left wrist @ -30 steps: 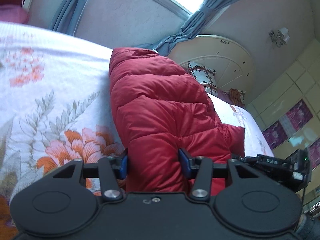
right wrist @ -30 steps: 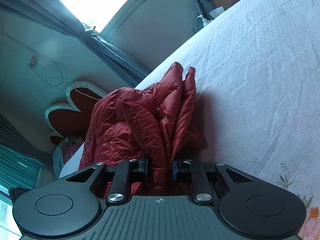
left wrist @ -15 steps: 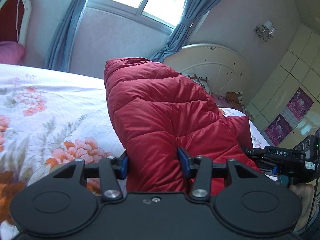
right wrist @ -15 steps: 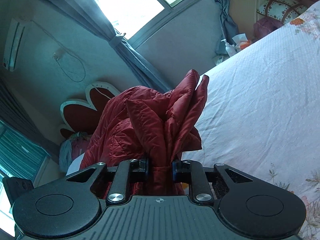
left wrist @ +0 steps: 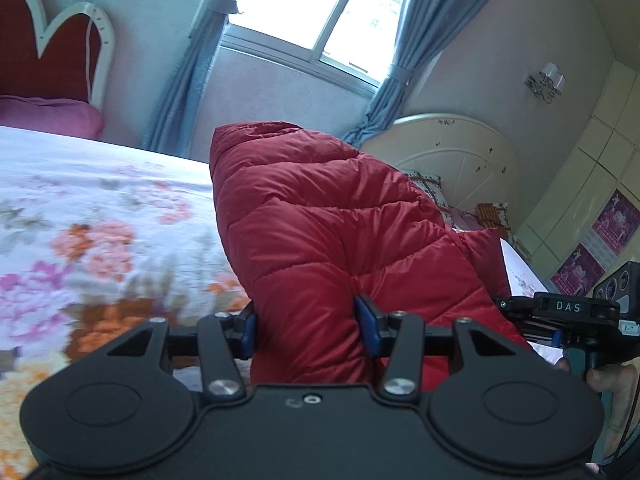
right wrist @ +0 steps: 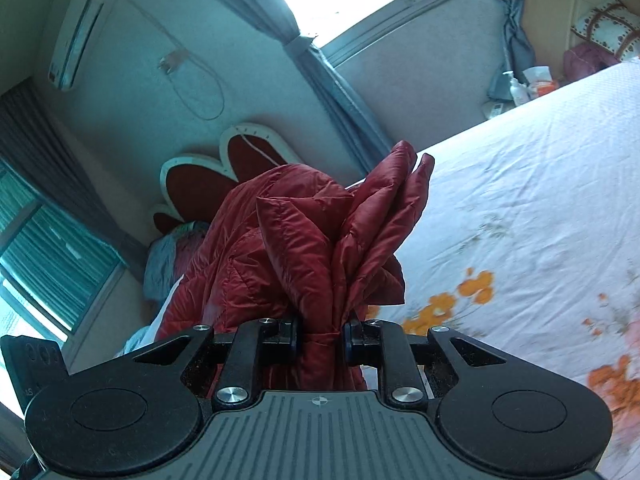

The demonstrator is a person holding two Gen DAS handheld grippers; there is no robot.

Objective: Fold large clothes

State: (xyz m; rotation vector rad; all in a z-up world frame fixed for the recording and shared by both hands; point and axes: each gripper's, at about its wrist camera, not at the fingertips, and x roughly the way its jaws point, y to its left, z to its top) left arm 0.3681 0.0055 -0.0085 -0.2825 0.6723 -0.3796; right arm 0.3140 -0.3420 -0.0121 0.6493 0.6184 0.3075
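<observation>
A red quilted down jacket (left wrist: 320,240) hangs between my two grippers above the bed. My left gripper (left wrist: 306,328) is shut on a thick puffy part of it, the jaws held wide by the padding. My right gripper (right wrist: 322,340) is shut on a bunched fold of the same jacket (right wrist: 304,248), whose folds stick up past the fingers. The right gripper's body (left wrist: 576,312) shows at the right edge of the left wrist view, beside the jacket.
The bed with a white floral sheet (left wrist: 100,216) (right wrist: 520,200) lies under the jacket. A cream round headboard (left wrist: 448,152) and pillows stand at its far end. A red heart-shaped headboard (left wrist: 52,52), the window (left wrist: 320,8) with blue curtains and a nightstand with bottles (right wrist: 520,88) stand beyond.
Both grippers have lifted the jacket and tilted upward: more wall and window show now, and the bed has dropped lower in both views. Both grips are unchanged.
</observation>
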